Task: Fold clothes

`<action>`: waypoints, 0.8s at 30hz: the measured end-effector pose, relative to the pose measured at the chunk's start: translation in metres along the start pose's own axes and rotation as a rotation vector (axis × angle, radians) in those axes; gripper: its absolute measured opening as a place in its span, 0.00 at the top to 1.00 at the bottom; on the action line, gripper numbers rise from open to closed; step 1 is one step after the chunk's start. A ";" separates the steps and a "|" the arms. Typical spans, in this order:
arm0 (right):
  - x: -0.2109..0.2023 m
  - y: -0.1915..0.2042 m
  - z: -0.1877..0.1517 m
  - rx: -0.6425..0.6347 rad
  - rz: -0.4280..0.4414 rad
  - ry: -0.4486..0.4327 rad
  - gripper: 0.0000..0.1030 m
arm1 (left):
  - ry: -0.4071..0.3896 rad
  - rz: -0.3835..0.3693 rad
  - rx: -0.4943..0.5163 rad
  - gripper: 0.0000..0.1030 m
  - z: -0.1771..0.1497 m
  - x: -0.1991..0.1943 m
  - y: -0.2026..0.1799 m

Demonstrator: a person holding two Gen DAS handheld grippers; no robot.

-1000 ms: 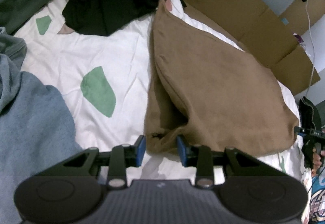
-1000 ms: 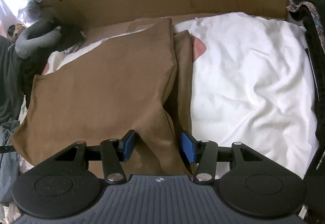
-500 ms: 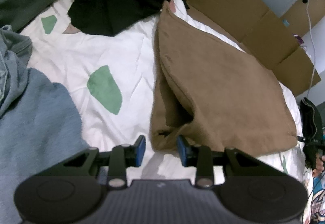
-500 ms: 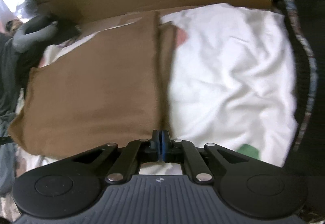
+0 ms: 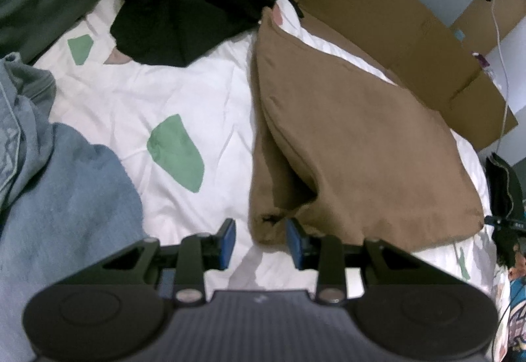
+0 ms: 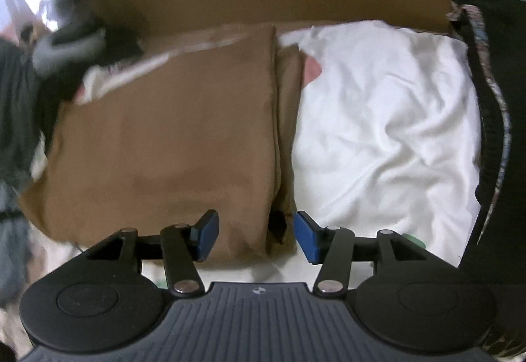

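Left wrist view: the left gripper [image 5: 259,242] hangs with its jaws partly apart and empty, the near corner of the folded brown garment [image 5: 355,145] just ahead of its right finger, on the bed [image 5: 131,105]. A blue garment [image 5: 65,204] lies to its left, a black one [image 5: 197,7] far ahead.

Right wrist view: the right gripper [image 6: 256,235] has just been opening; its jaws stand wide, bracketing the brown garment [image 6: 164,145] at its near right corner without pressing it.

The fold looks midway. Next, each gripper should probably close on its corner.
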State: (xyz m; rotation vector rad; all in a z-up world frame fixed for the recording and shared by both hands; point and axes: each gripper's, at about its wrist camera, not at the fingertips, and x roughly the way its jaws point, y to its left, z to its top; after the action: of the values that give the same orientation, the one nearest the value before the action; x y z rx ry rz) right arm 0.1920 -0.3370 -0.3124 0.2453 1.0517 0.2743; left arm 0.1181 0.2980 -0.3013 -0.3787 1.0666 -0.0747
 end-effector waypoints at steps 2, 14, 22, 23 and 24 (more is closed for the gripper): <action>0.006 0.005 -0.001 -0.039 -0.018 0.021 0.44 | 0.008 0.006 0.025 0.65 -0.002 0.004 -0.003; 0.009 0.004 -0.001 -0.027 -0.053 0.054 0.99 | 0.009 -0.103 0.168 0.63 0.002 0.026 -0.022; -0.002 -0.005 -0.013 0.043 -0.113 0.045 0.97 | 0.033 -0.259 0.140 0.70 0.000 0.036 -0.015; -0.003 -0.006 -0.014 0.051 -0.118 0.043 0.97 | 0.040 -0.253 0.132 0.78 0.000 0.036 -0.013; -0.005 -0.007 -0.015 0.057 -0.123 0.040 0.97 | 0.047 -0.246 0.123 0.93 0.000 0.037 -0.011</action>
State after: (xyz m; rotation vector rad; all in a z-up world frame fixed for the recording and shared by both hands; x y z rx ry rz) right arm 0.1773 -0.3440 -0.3181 0.2263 1.1106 0.1385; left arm 0.1369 0.2791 -0.3287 -0.3966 1.0515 -0.3688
